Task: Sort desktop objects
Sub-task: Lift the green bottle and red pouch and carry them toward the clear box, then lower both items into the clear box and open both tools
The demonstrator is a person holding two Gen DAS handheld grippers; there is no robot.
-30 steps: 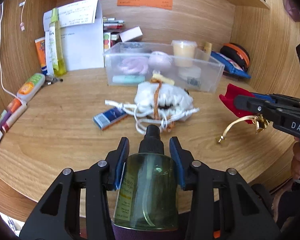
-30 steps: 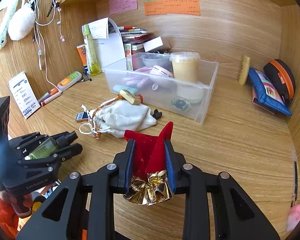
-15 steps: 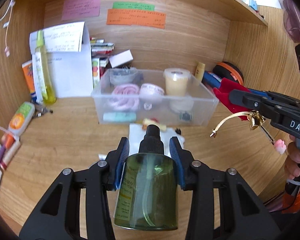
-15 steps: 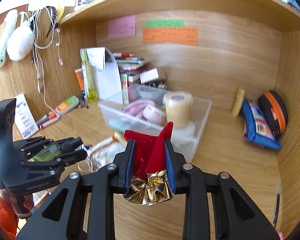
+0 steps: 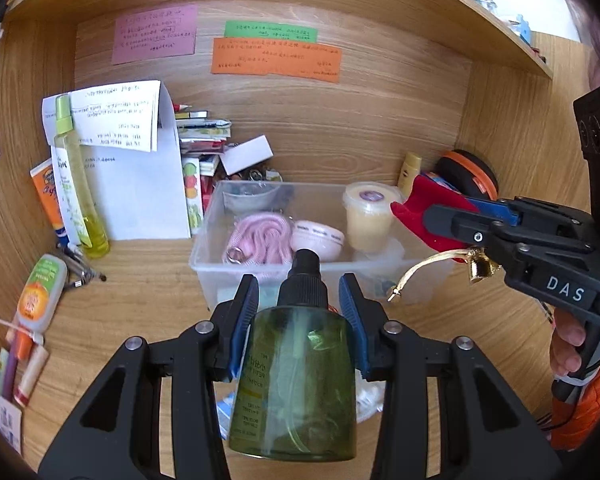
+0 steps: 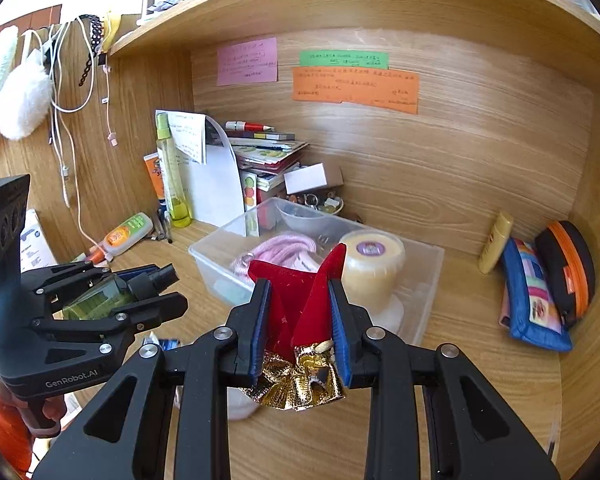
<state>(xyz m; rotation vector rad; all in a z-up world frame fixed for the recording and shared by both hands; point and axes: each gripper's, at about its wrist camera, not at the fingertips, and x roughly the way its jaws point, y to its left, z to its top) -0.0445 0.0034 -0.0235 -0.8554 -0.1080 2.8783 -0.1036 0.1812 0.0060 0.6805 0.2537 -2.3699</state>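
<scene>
My left gripper (image 5: 299,294) is shut on a green spray bottle (image 5: 296,380) with a black nozzle, held in the air in front of the clear plastic bin (image 5: 208,256). It also shows at the left of the right wrist view (image 6: 100,298). My right gripper (image 6: 299,300) is shut on a red pouch (image 6: 296,304) with gold trim, held above the bin's near edge (image 6: 204,256). The pouch also shows at the right of the left wrist view (image 5: 424,210). The bin holds a pink cord (image 5: 260,232), a round pink case (image 5: 318,236) and a lidded cream tub (image 5: 368,216).
A tall yellow bottle (image 5: 76,184), an orange tube (image 5: 48,196), papers and stacked books stand at the back left. A small tube (image 5: 40,292) and pens lie at the left. A blue patterned pouch (image 6: 534,300) and a black-orange case (image 6: 568,272) lean at the right wall.
Both grippers have risen and moved forward towards the bin with their loads. The white drawstring bag on the desk has dropped almost out of sight below them.
</scene>
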